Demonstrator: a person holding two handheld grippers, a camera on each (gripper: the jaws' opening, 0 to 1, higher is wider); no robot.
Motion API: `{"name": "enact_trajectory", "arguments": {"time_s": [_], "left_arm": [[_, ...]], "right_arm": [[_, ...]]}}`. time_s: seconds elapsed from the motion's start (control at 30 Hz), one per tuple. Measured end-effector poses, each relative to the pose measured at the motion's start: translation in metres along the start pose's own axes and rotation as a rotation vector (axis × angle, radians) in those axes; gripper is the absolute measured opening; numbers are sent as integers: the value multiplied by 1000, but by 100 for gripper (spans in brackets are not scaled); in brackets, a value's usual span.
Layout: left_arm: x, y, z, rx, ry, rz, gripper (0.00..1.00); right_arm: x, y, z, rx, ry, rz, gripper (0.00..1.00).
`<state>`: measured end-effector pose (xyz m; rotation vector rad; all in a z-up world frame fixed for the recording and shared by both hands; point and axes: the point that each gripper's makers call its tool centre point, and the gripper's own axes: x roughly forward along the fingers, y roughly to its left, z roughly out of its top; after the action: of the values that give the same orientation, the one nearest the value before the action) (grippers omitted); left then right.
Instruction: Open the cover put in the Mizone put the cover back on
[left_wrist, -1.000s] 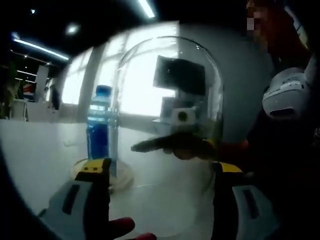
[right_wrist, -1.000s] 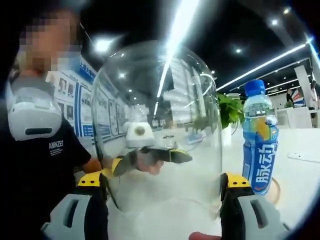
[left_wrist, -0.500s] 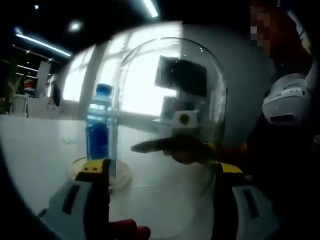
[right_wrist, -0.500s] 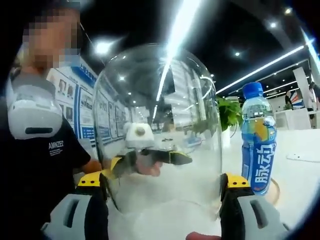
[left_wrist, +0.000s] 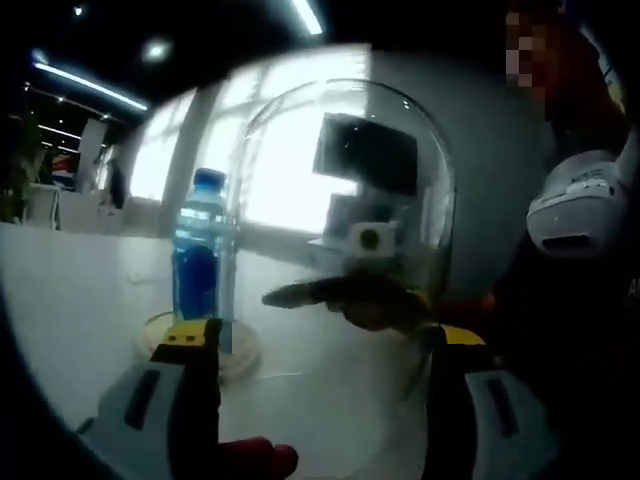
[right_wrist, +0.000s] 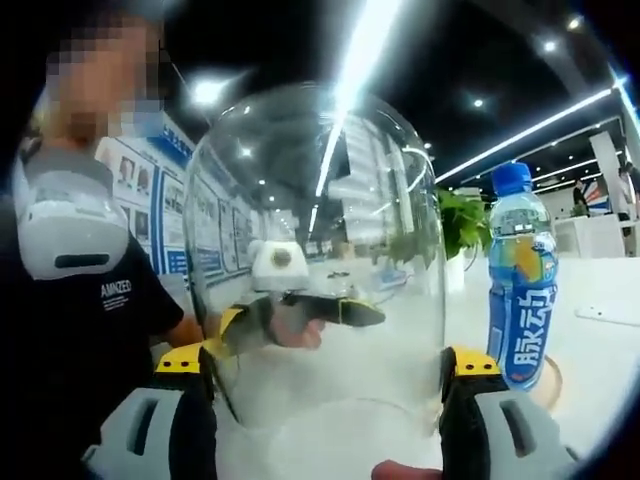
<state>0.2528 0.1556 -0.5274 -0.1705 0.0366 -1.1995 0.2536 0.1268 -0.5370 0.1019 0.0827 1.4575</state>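
In the left gripper view, the left hand-held gripper (left_wrist: 315, 350) is pinching the clear glass cover (left_wrist: 345, 220) between its two yellow-tipped jaws, one jaw pressing each side of the dome's lower wall. The cover is standing upright at the view's centre, lifted off the white table (left_wrist: 80, 300), its open rim hanging above the tabletop. At 9 o'clock of the cover, the blue Mizone bottle (left_wrist: 198, 255) is standing upright on a round pale base (left_wrist: 235, 355), just beside the dome and partly seen through its glass edge. The right hand-held gripper (left_wrist: 350, 295) is showing through the glass from the far side.

In the right gripper view, the right hand-held gripper (right_wrist: 325, 385) is likewise clamping the glass cover (right_wrist: 315, 250) from both sides. The Mizone bottle (right_wrist: 520, 290) is standing at 3 o'clock of the cover, apart from it, on the table (right_wrist: 600, 340). The left hand-held gripper (right_wrist: 300, 310) is visible through the dome.
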Motion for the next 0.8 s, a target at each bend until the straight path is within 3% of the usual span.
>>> {"name": "enact_trajectory", "arguments": {"time_s": [0.17,0.37,0.67,0.8], "left_arm": [[-1,-1,4,0,-18,1,72],[-1,-4,-2,13,7,2,71],[-2,-5,-6,16,-24,11,73],[-1,-5,-2,35,-23,7,74]], "right_arm": [[1,2,2,4,-1,4,86],[-2,5,0,-28,13,7,86],[-3,4,-1,-21,-47,1,87],[-2,5,-2,-22,-23,0,87]]}}
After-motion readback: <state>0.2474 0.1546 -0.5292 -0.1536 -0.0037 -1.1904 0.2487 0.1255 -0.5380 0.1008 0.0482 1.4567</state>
